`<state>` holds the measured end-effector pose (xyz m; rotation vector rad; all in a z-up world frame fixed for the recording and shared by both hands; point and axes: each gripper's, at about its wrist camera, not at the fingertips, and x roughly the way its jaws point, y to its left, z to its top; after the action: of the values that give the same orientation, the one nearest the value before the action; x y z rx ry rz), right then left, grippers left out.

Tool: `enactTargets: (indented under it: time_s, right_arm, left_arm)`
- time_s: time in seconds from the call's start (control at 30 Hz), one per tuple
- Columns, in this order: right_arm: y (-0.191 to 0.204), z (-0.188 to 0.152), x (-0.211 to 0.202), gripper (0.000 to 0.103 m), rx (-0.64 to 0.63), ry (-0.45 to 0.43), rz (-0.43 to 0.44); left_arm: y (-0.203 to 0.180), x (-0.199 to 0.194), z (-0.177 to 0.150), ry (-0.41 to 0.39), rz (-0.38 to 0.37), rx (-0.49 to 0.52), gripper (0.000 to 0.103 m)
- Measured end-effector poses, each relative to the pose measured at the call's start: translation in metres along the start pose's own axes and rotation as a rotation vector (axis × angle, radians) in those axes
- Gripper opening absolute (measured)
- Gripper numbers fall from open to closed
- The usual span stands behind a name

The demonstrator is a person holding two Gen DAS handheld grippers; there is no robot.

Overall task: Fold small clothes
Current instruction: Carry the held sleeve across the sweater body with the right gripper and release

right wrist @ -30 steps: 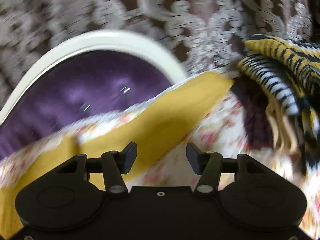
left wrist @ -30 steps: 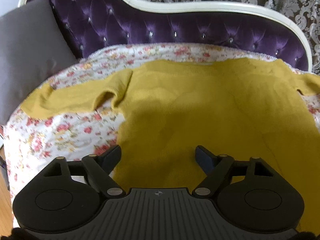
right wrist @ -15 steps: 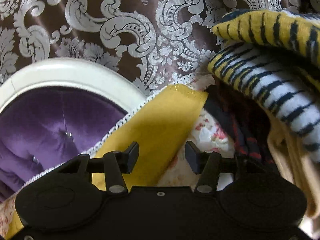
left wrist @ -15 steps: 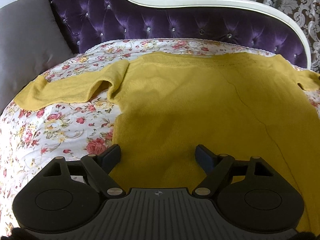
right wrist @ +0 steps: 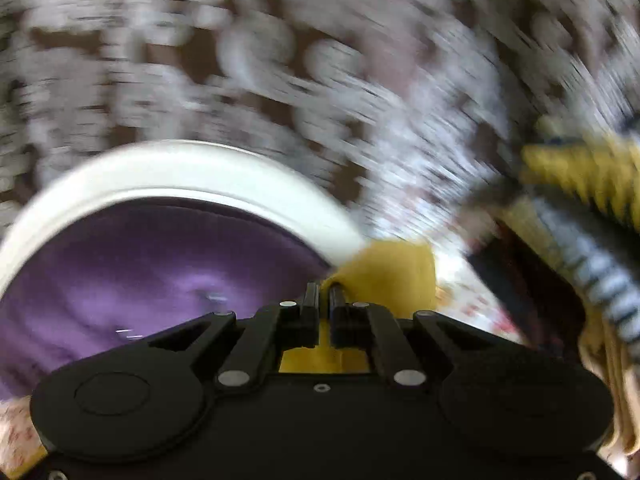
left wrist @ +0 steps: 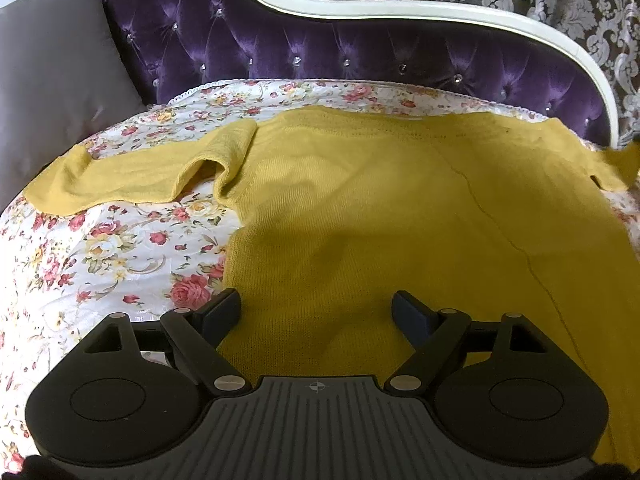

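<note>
A mustard-yellow knit sweater lies spread flat on a floral bedspread, its left sleeve stretched out toward the left. My left gripper hovers open over the sweater's lower hem, with nothing between its fingers. In the blurred right wrist view, my right gripper is shut on the end of the sweater's right sleeve, yellow cloth pinched between the pads and bunched just past them.
A purple tufted headboard with a white frame runs along the back. A grey cushion leans at the left. A pile of striped clothes sits to the right of the sleeve. Patterned curtain hangs behind.
My right gripper has closed on the yellow sleeve end and swung left, blurring the view. The left gripper has barely shifted over the hem.
</note>
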<state>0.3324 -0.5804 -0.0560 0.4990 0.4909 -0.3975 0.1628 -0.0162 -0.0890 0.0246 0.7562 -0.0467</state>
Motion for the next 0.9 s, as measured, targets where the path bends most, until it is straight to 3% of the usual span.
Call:
enactTargets:
  time_s: [0.23, 0.37, 0.47, 0.67, 0.77, 0.9]
  right_arm:
    - [0.123, 0.008, -0.066, 0.011, -0.191, 0.006, 0.33]
    - [0.202, -0.022, -0.097, 0.011, -0.296, 0.075, 0.535]
    - [0.251, -0.059, -0.109, 0.011, -0.381, 0.142, 0.64]
    - [0.305, -0.148, -0.106, 0.011, -0.532, 0.295, 0.697]
    - [0.31, -0.182, -0.102, 0.019, -0.576, 0.343, 0.688]
    - [0.296, -0.202, -0.115, 0.02, -0.546, 0.356, 0.664]
  left_arm:
    - [0.008, -0.001, -0.001, -0.015, -0.038, -0.038, 0.082]
    - [0.011, -0.001, -0.001, -0.018, -0.057, -0.057, 0.082]
    - [0.012, -0.001, -0.001, -0.022, -0.065, -0.066, 0.082]
    - [0.016, -0.004, -0.002, -0.027, -0.085, -0.089, 0.082]
    - [0.018, -0.004, -0.003, -0.03, -0.093, -0.096, 0.082]
    - [0.02, -0.005, -0.003, -0.034, -0.106, -0.109, 0.082]
